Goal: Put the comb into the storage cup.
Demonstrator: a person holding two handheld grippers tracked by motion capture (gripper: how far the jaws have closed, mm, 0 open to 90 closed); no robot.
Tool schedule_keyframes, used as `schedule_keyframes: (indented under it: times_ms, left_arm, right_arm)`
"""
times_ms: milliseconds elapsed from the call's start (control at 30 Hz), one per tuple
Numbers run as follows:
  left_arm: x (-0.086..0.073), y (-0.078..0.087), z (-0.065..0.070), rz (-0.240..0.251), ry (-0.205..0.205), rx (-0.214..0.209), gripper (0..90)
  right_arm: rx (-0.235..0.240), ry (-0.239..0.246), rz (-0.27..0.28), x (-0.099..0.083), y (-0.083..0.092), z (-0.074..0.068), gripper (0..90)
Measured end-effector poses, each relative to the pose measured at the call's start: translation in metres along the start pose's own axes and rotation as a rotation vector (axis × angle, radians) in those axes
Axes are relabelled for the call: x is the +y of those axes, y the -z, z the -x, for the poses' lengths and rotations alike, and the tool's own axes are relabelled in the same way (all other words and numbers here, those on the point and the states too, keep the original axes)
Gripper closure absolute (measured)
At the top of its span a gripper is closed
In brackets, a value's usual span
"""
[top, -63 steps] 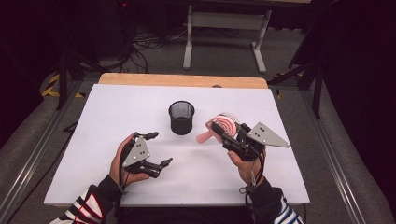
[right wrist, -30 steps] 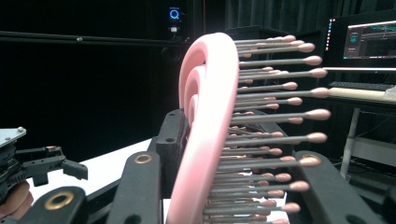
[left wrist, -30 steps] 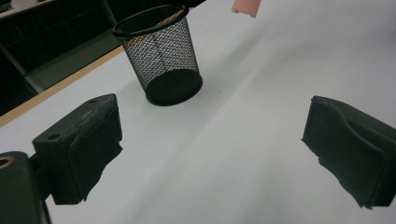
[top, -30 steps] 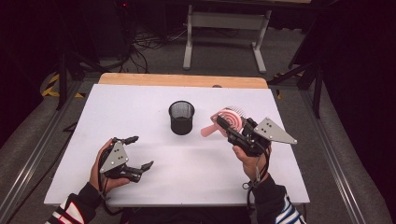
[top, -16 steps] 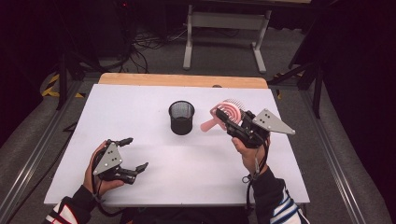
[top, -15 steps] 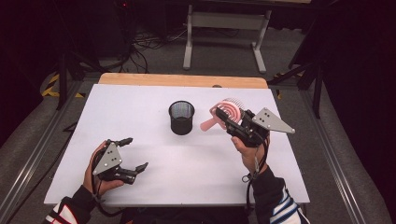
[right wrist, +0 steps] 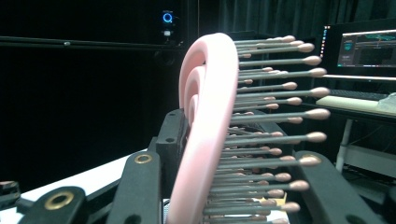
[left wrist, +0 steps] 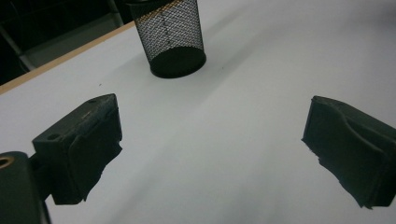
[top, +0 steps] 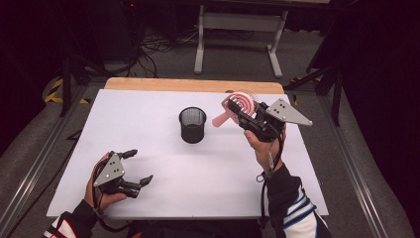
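A: White tabletop from above: your right gripper clamps the pink hairbrush aloft, right of the mesh cup.

B: Its own camera adds the bristles. Your left gripper idles, jaws wide, empty.

Right gripper lifted the pink hairbrush higher.

A white-topped table with a wooden far edge was seen; a black mesh cup stood upright near its middle.
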State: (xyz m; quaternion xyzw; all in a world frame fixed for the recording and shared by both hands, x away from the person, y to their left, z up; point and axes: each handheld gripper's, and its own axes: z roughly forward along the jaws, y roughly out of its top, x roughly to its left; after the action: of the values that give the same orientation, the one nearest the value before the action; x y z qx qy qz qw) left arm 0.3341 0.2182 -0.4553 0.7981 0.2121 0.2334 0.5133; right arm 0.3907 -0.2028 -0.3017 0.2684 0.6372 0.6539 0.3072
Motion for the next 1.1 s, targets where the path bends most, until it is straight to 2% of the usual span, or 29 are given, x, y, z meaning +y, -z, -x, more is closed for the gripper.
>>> schedule_keyframes:
  times_ms: [167, 267, 567, 700, 1100]
  left_arm:
    - [-0.001, 0.004, -0.006, 0.015, 0.023, 0.009, 5.3]
    - [-0.002, 0.006, -0.004, 0.009, 0.013, 0.015, 5.3]
    - [-0.007, 0.014, -0.004, 0.01, 0.031, 0.027, 5.3]
    - [-0.006, 0.013, -0.002, 0.002, 0.016, 0.025, 5.2]
    - [-0.007, 0.012, 0.0, -0.01, 0.009, 0.025, 5.1]
  right_arm:
    - [-0.016, 0.008, 0.006, 0.005, -0.006, 0.003, 61.1]
    - [-0.018, -0.015, 0.02, 0.008, -0.009, 0.007, 61.1]
    - [-0.028, -0.007, 0.016, 0.013, -0.02, 0.01, 61.1]
    - [-0.023, -0.008, 0.016, 0.013, -0.027, 0.009, 61.1]
    - [-0.019, -0.026, 0.016, 0.014, -0.044, 0.004, 61.1]
